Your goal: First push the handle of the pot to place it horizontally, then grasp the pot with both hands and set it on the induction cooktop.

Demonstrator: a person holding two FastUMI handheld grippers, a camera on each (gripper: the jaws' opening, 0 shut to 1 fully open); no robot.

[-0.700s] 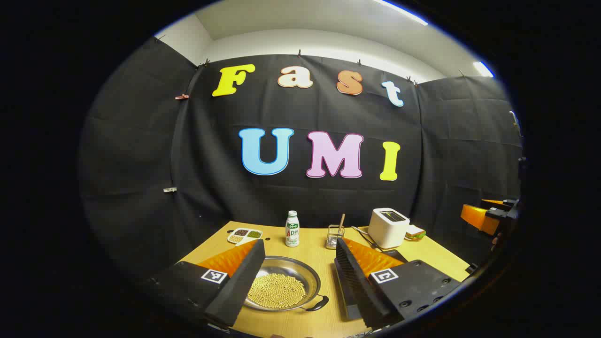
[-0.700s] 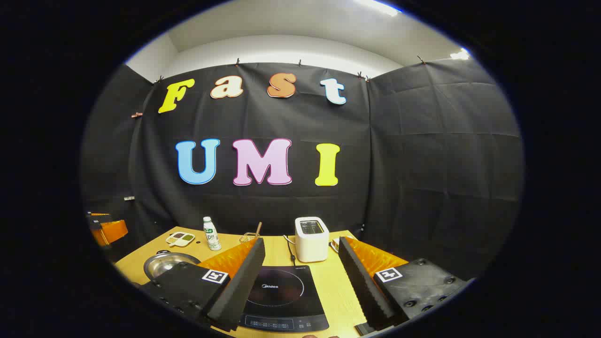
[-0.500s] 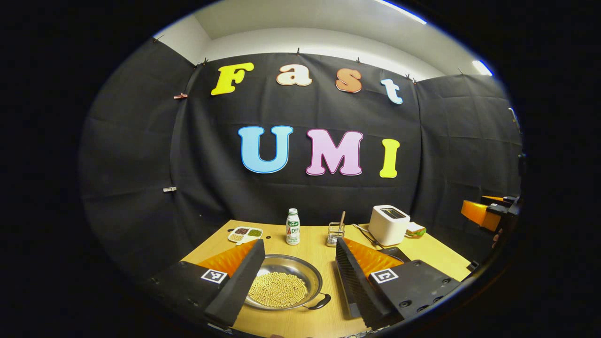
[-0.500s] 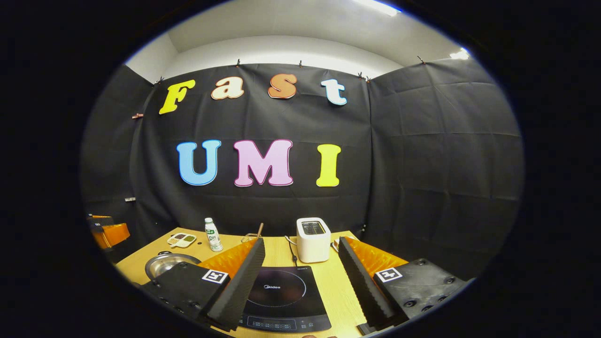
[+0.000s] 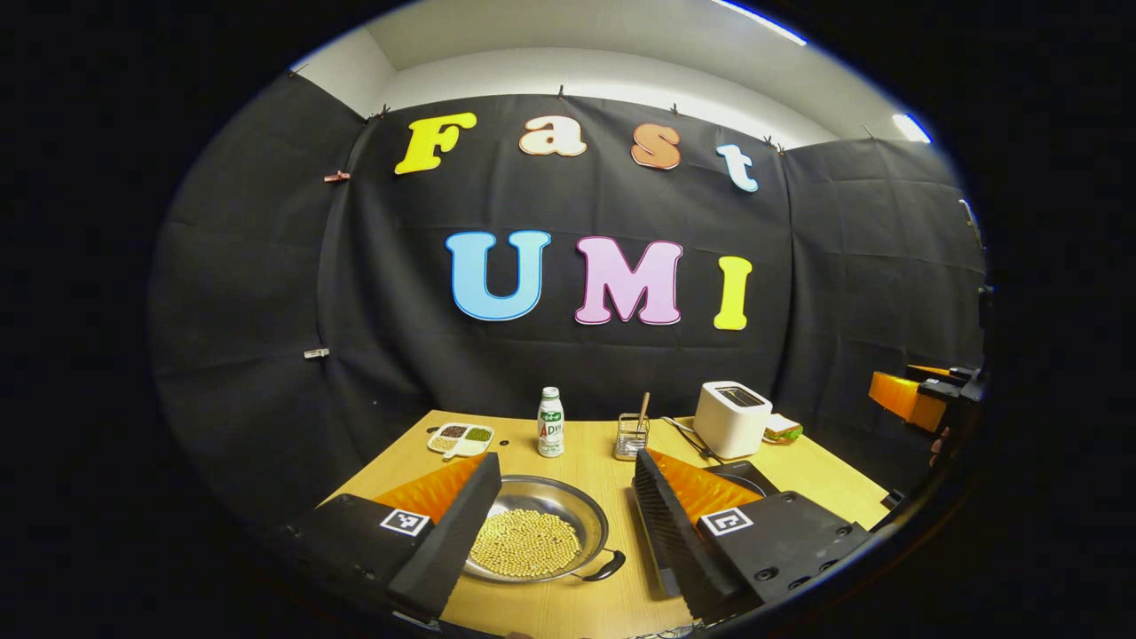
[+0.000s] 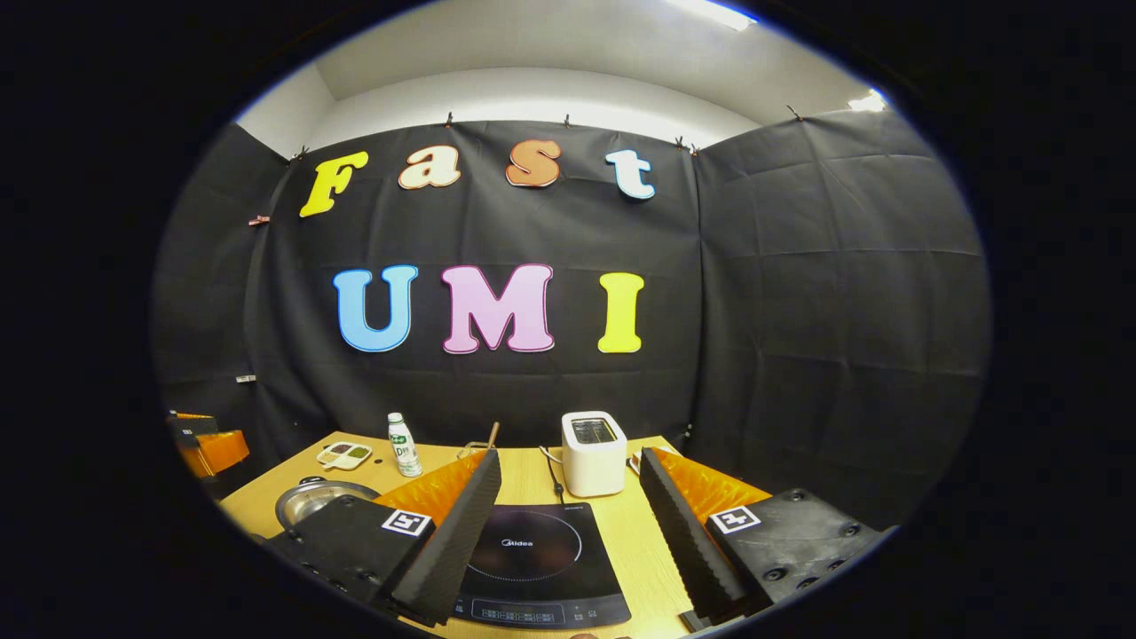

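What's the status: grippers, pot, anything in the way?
Left gripper open above the pot, not touching. Right gripper open over the cooktop, holding nothing. Pot on table, beans inside, handle at near right. Cooktop bare.

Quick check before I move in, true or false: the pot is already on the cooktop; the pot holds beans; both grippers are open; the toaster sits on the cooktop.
1. The pot is on the induction cooktop. False: it rests on the table, beside the cooktop.
2. The pot holds pale beans. True.
3. The left gripper and the right gripper are open and hold nothing. True.
4. The toaster stands on the cooktop. False: it stands on the table behind it.
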